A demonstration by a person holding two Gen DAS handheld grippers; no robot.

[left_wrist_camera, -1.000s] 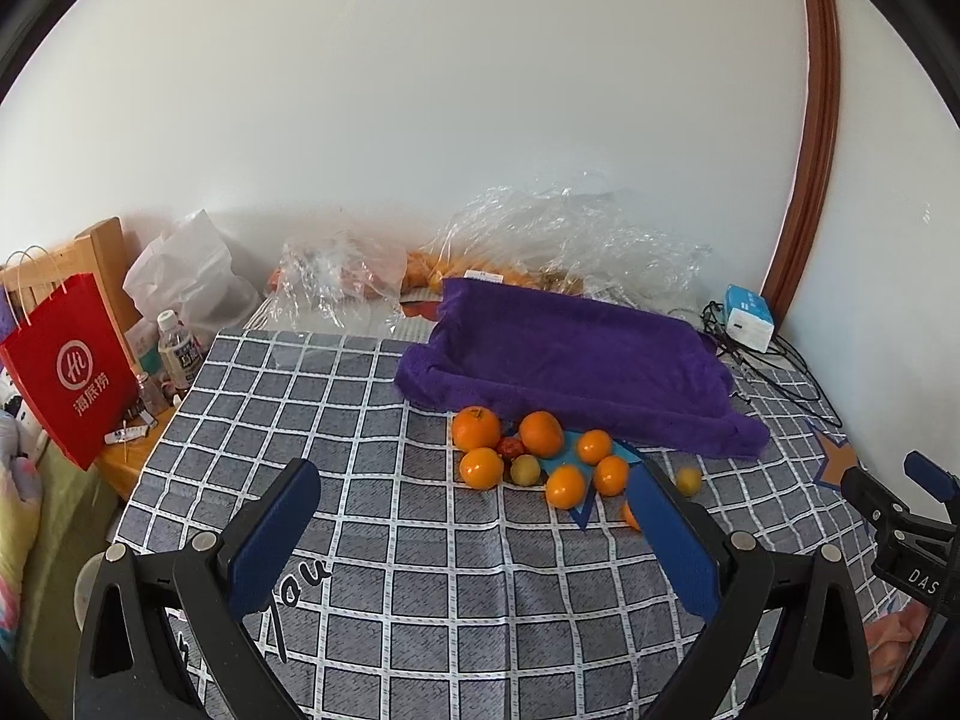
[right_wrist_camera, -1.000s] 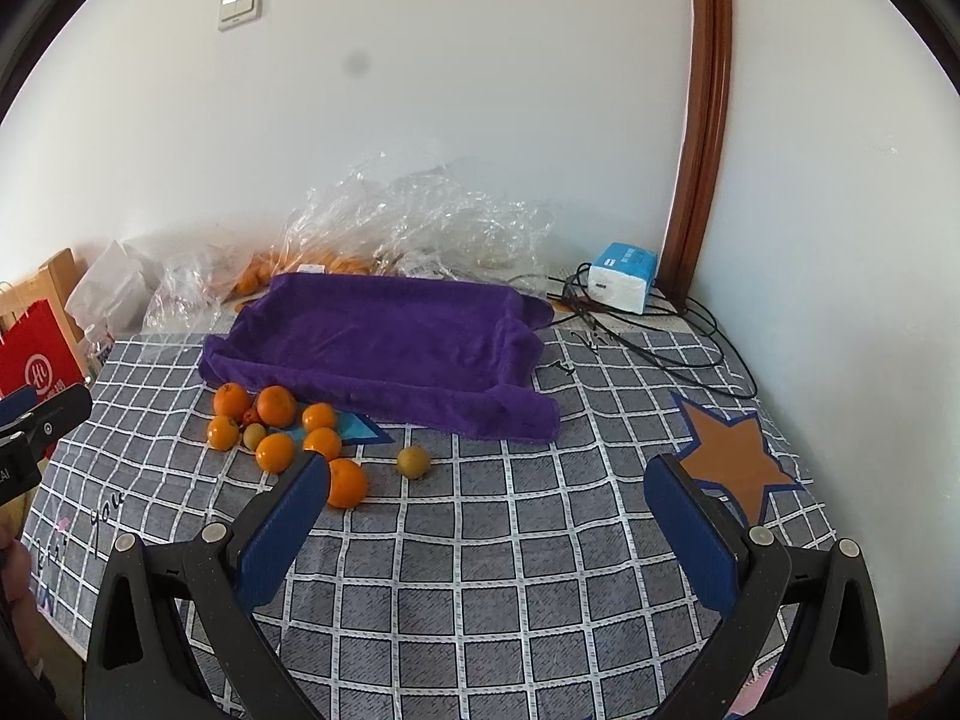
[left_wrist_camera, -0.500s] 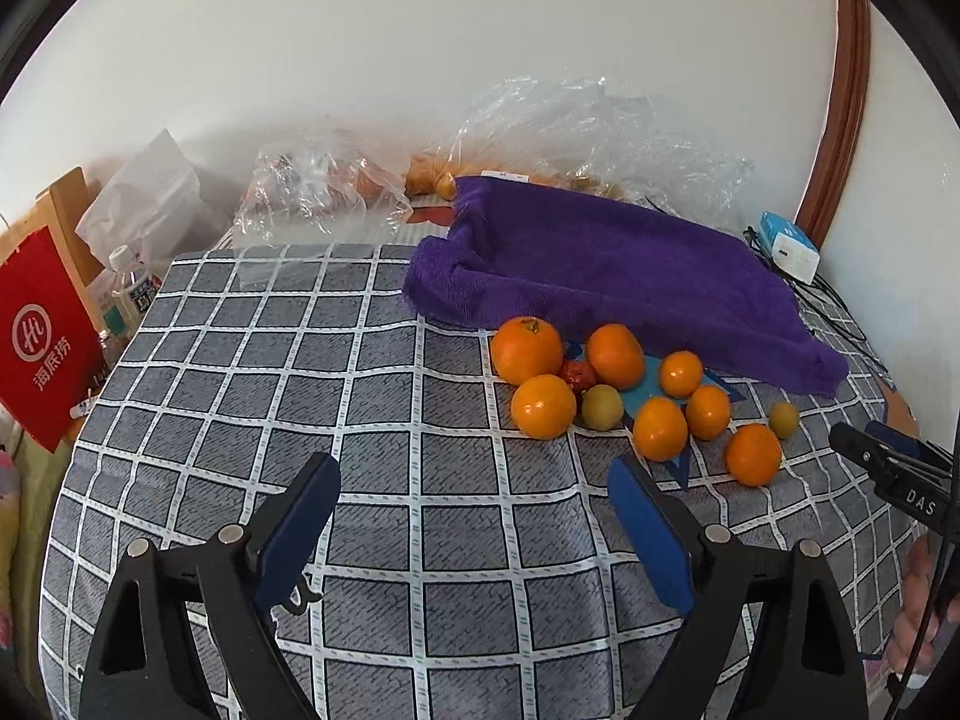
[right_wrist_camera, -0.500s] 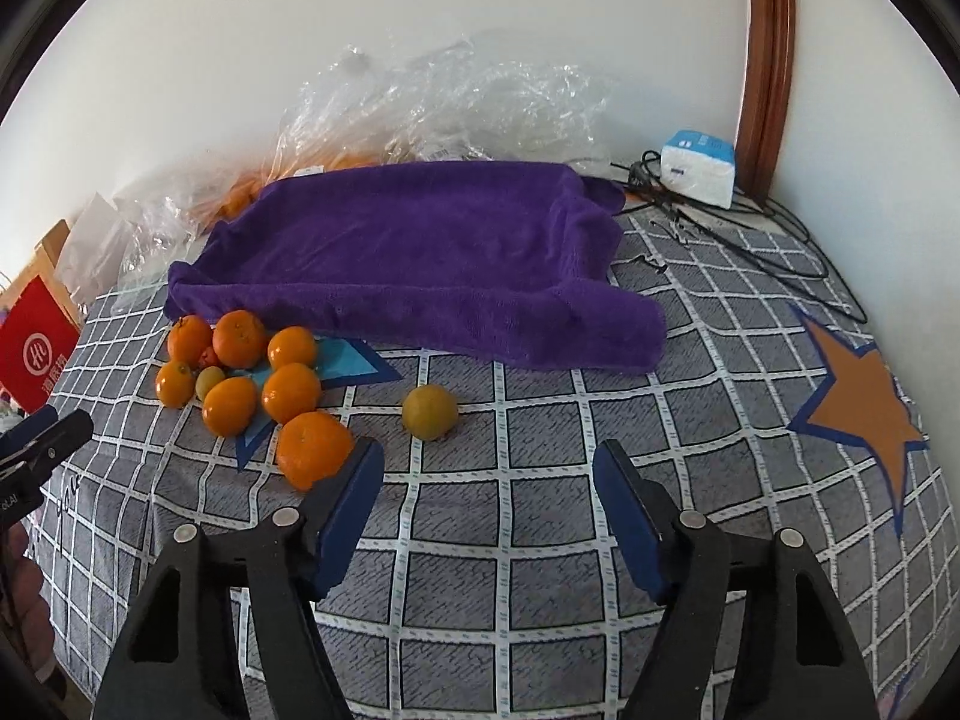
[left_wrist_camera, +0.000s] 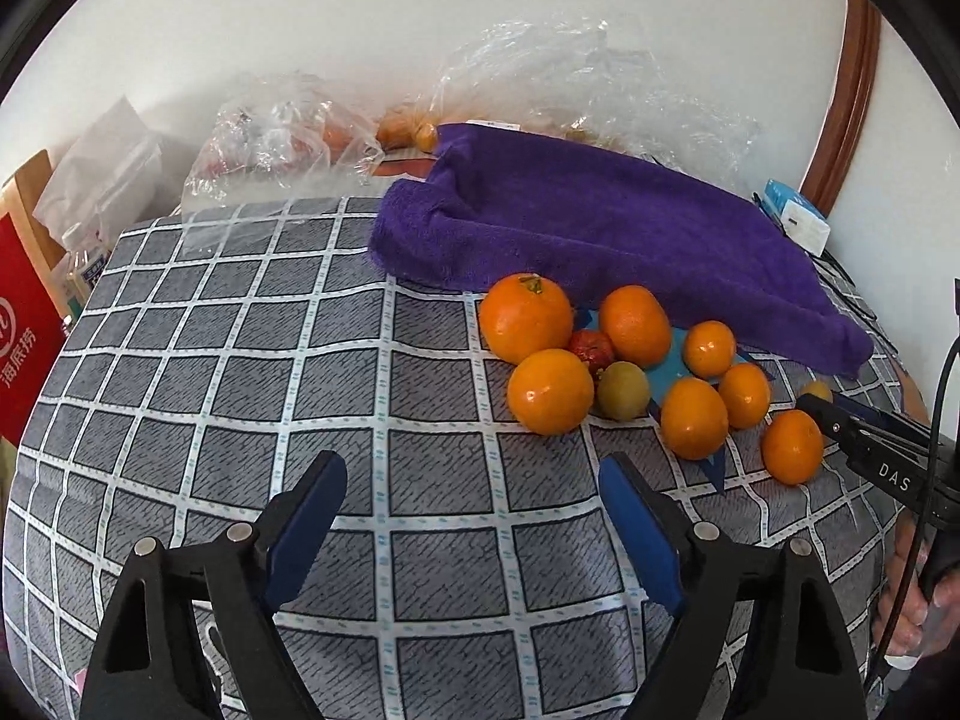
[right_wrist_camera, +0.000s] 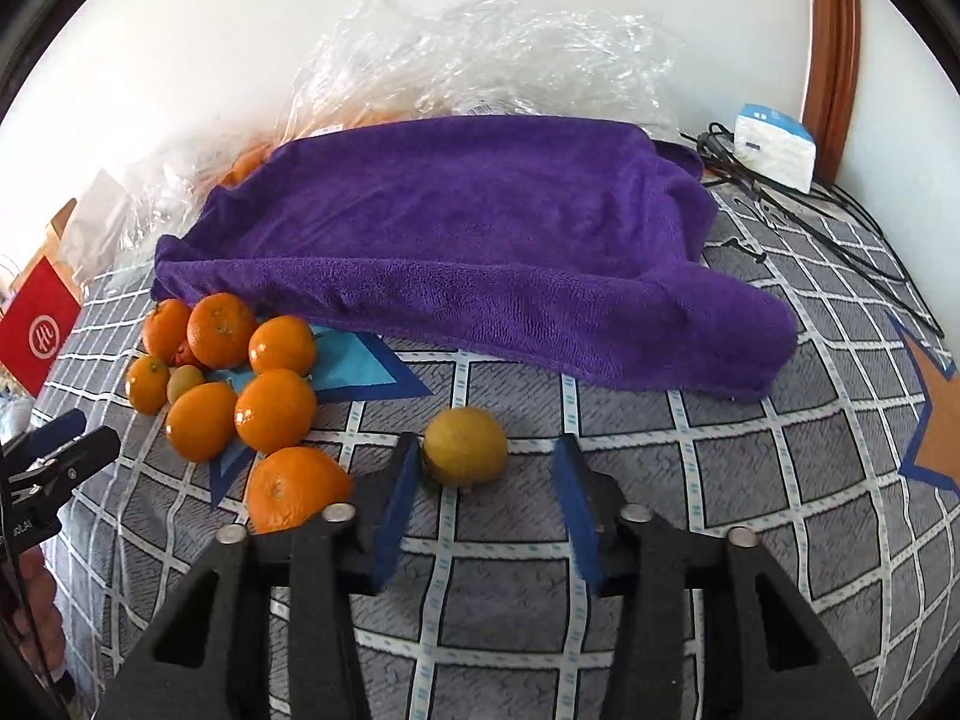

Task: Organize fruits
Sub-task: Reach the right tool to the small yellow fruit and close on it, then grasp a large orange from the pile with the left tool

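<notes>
We close our right tool (right_wrist_camera: pixel 486 480) around the stray yellow fruit (right_wrist_camera: pixel 465 445) (not yet pinched); left tool (left_wrist_camera: pixel 474 516) narrows, empty.

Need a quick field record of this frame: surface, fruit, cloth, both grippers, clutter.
surface: grey checked tablecloth
fruit cluster: oranges bunched at the near edge of the purple towel, with one small red fruit and one greenish fruit among them
lone fruit: yellow fruit, apart from the cluster
right gripper: jaws closing, yellow fruit between the fingers, pads not yet pressing
left gripper: jaws closing, nothing between, short of the cluster
clutter: clear plastic bags, red bag, cables
</notes>
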